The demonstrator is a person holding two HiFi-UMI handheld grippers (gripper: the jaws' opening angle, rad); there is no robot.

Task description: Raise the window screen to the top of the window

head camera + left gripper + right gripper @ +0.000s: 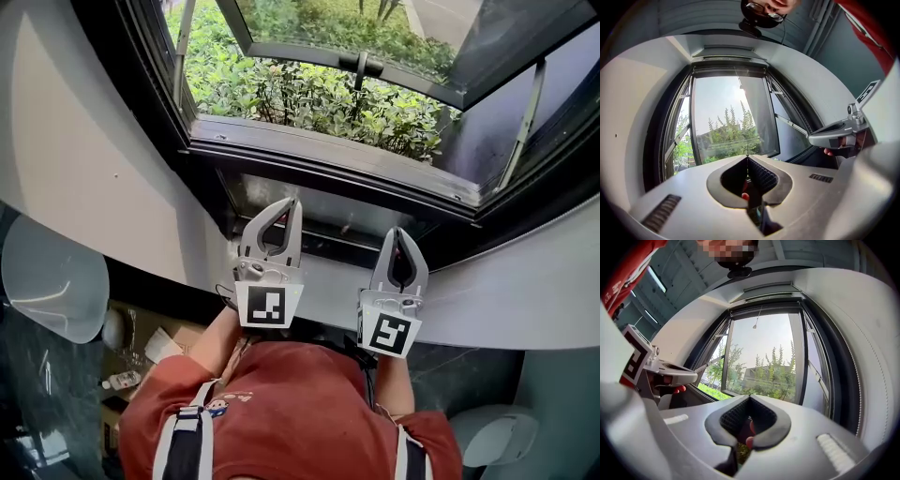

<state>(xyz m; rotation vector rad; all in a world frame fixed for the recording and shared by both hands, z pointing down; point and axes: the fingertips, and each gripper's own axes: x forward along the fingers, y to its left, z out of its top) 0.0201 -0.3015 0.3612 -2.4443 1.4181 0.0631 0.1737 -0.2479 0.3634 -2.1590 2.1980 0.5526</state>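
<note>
A dark-framed window [319,155] fills the wall ahead, with shrubs outside. Along its bottom runs a pale grey strip [347,211]; whether this is the screen's bar I cannot tell. No mesh shows across the opening in either gripper view. A slim housing [729,58] sits at the window's top, with a thin cord [739,82] hanging from it. My left gripper [293,204] points at the grey strip, jaws shut, tips meeting [747,158]. To its right, my right gripper [398,234] is shut too [749,398]. Nothing shows between either pair of jaws.
The glass casement [347,37] is swung outward on stays, with a handle [361,66] on its lower rail. Curved white wall [84,169] flanks the window. Below stand a pale rounded seat [52,281] and small clutter on the floor [131,366].
</note>
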